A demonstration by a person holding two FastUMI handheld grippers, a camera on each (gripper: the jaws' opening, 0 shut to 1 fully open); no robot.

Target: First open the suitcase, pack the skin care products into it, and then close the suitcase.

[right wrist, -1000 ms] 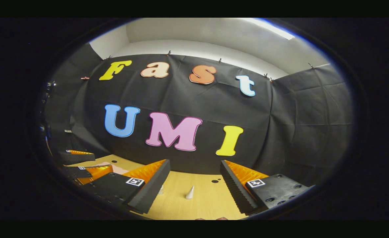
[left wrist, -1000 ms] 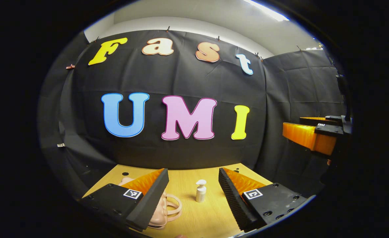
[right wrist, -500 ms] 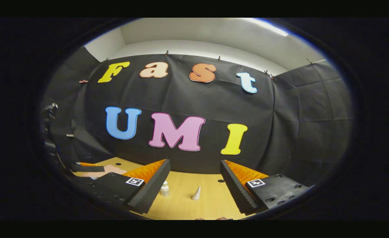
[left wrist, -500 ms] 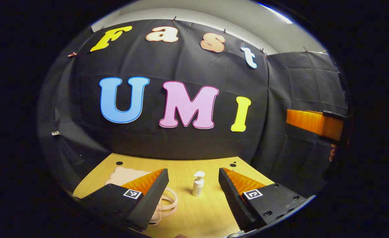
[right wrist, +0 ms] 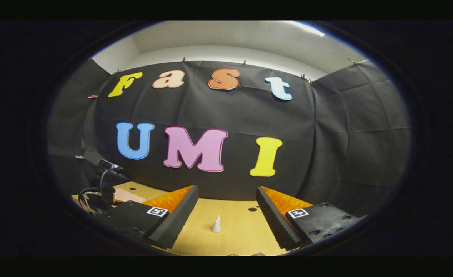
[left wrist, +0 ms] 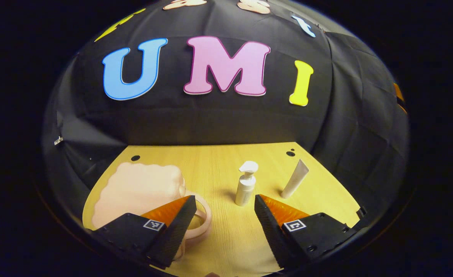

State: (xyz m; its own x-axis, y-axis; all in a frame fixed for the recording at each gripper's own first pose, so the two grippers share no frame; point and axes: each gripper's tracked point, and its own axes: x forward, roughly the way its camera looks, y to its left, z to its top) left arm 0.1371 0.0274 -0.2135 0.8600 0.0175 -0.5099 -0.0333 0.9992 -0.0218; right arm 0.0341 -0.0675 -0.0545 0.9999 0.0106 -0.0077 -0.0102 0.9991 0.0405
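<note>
The left gripper [left wrist: 225,219] hovers above the near edge of the light wooden tabletop [left wrist: 219,161], its fingers spread apart and empty. The pale pink scallop-edged suitcase [left wrist: 138,190] lies closed and flat near the tabletop's left edge, its looped handle [left wrist: 203,219] beside the left finger. A white pump bottle [left wrist: 245,188] stands upright near the tabletop's middle. A white squeeze tube [left wrist: 295,184] stands tilted on its cap toward the right edge, apart from the bottle. The right gripper [right wrist: 226,217] hovers with fingers apart, empty, with the tube [right wrist: 216,224] on the tabletop beyond them.
</note>
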